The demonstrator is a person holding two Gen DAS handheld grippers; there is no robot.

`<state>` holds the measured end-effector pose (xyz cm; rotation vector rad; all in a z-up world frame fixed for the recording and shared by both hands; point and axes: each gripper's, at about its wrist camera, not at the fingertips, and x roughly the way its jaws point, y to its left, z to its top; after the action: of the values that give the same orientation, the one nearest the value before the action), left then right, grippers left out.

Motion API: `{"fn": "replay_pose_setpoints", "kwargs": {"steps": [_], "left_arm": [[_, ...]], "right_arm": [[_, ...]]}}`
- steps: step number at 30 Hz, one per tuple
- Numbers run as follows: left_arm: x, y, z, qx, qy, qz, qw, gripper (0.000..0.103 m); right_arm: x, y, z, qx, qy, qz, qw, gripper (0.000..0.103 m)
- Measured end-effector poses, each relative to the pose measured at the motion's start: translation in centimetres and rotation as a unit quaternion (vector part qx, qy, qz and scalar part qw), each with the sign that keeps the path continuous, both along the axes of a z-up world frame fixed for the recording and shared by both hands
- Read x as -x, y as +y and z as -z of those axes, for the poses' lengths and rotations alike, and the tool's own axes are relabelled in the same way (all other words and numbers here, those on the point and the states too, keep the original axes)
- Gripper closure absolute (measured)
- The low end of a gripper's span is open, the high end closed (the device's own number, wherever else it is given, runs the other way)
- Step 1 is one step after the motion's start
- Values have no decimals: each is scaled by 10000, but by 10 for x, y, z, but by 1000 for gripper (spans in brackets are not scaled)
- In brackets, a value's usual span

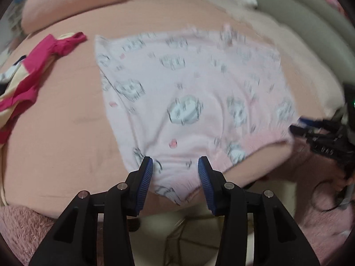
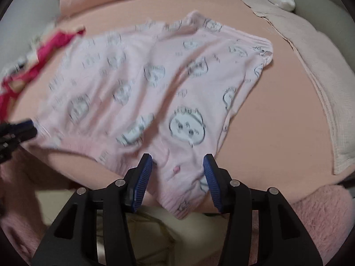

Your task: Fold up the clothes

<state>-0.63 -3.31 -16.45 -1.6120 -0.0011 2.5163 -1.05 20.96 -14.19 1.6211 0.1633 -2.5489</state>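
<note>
A pale pink garment (image 1: 188,84) printed with grey cartoon faces lies spread on the peach bed sheet (image 1: 66,122). Its near left corner rests between the blue pads of my left gripper (image 1: 175,163), whose jaws stand apart without pressing the cloth. In the right wrist view the same garment (image 2: 133,84) has its near ribbed corner between the pads of my right gripper (image 2: 177,158), also apart. Each gripper shows in the other's view: the right gripper (image 1: 298,126) at the garment's right edge, the left gripper (image 2: 28,126) at its left edge.
A magenta garment (image 1: 44,59) lies on a heap of clothes at the far left. A peach pillow (image 1: 66,6) sits at the back. A pale folded blanket (image 2: 321,84) lies along the right. A pink fluffy cover (image 2: 321,212) hangs at the bed's near edge.
</note>
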Motion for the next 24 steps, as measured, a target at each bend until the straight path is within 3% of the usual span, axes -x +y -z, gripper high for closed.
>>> {"fn": "replay_pose_setpoints", "kwargs": {"steps": [4, 5, 6, 10, 14, 18, 24], "left_arm": [[-3, -12, 5, 325, -135, -314, 9989, 57], [-4, -17, 6, 553, -162, -471, 9972, 57], [-5, -23, 7, 539, -187, -584, 9967, 57], [-10, -40, -1, -123, -78, -753, 9971, 57], [-7, -42, -8, -439, 103, -650, 9969, 57], [16, -51, -9, -493, 83, -650, 9966, 57], [82, -113, -20, -435, 317, -1018, 9933, 57]], "right_arm": [[-1, 14, 8, -347, -164, 393, 9985, 54], [-2, 17, 8, -351, -180, 473, 9981, 52], [-3, 20, 8, -290, -215, 521, 9980, 52], [-8, 7, 0, -379, -89, 358, 9986, 52], [-12, -8, -25, 219, 143, -14, 9997, 52], [-2, -19, -44, 256, 230, -356, 9988, 52], [70, -42, -89, 450, 320, -1078, 9926, 52]]}}
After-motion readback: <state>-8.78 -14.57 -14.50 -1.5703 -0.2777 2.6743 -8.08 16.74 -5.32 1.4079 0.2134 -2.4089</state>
